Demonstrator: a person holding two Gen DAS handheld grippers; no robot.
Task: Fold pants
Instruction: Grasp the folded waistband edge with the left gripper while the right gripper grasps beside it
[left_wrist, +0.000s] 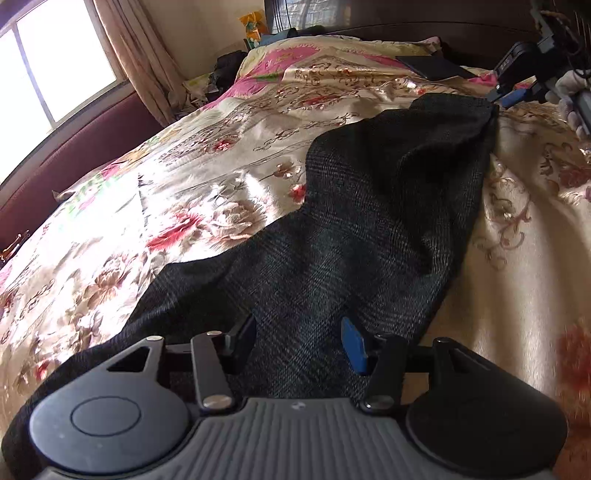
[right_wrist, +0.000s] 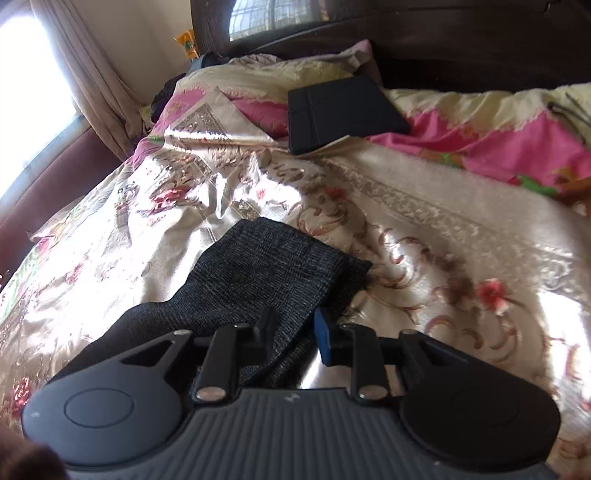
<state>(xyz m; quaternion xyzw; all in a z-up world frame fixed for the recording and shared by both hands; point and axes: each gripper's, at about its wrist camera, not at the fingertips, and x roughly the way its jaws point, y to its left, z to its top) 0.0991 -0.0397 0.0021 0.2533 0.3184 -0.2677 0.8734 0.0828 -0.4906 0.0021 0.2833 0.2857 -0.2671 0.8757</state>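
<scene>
Now the floral bedspread (left_wrist: 207, 155) is filling both views, and the dark pants (left_wrist: 369, 221) are lying on it, long axis running from lower centre to upper right in the left wrist view. The left gripper (left_wrist: 299, 339) is straddling the near end, released; the right gripper (right_wrist: 295, 328) is standing parted around the far end.

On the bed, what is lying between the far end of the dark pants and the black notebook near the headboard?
Only bare floral bedspread separates the pants from the black notebook; the right wrist view shows this.
</scene>
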